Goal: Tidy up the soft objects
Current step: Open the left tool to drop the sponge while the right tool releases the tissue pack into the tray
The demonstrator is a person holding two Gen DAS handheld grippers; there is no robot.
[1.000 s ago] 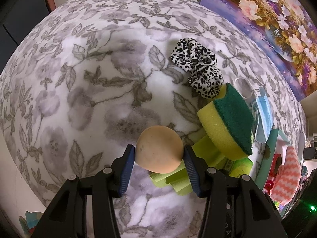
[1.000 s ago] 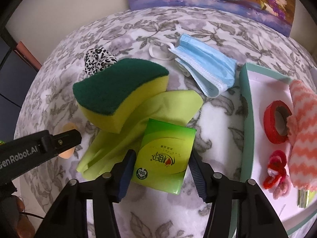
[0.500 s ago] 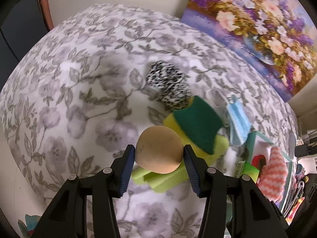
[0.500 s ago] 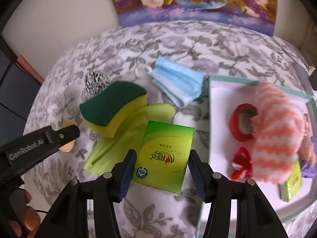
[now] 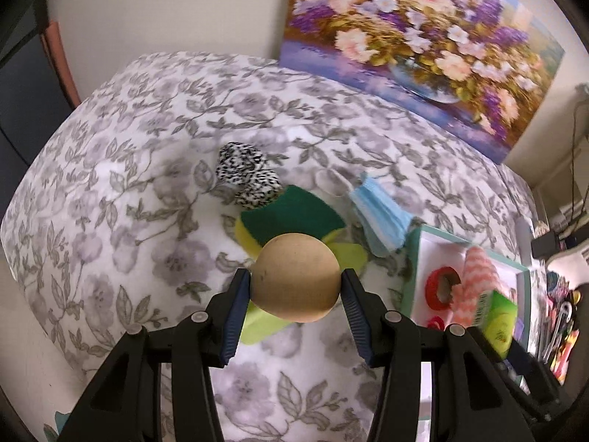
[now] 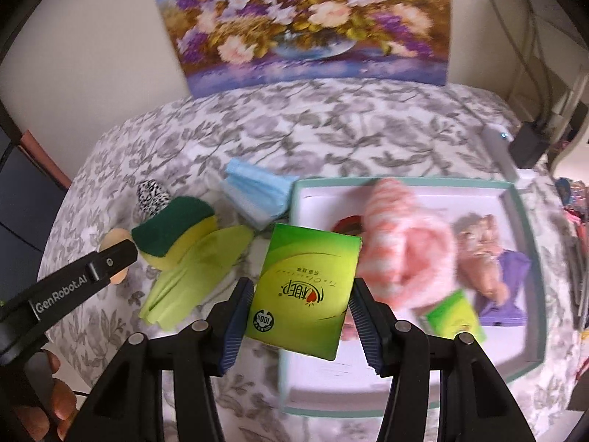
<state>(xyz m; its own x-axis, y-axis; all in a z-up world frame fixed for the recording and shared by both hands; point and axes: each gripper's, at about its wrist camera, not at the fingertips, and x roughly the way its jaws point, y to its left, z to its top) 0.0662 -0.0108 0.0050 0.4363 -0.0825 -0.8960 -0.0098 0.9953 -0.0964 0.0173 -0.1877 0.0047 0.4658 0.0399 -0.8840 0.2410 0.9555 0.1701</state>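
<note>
Both grippers have risen since the earlier frames, so more of the grey flowered tablecloth (image 5: pixel 110 191) and the flower painting (image 6: pixel 302 22) shows, and the teal-rimmed white tray (image 6: pixel 515 191) has come under the right gripper (image 6: pixel 302 313). That gripper is clenched on a green rectangular tissue packet (image 6: pixel 305 287), held above the near left part of the tray. The left gripper (image 5: pixel 296 294) grasps a tan round soft ball (image 5: pixel 296 276), in the air to the left of the tray. In the tray lie an orange-and-white striped fluffy cloth (image 6: pixel 401 250), a red tape ring (image 5: pixel 441 287), a second small green packet (image 6: pixel 454 316), and a brownish soft thing on a purple one, both too blurred to name. Left of the tray, on the cloth, are a blue pleated face mask (image 6: pixel 257 191), a yellow sponge with green top (image 6: pixel 173 228) lying partly on a lime-green folded cloth (image 6: pixel 195 276), and a black-and-white spotted scrunchie (image 5: pixel 246 176), half hidden behind the sponge in the right view. Fingers of a hand (image 6: pixel 55 405) show at the lower left edge.
</note>
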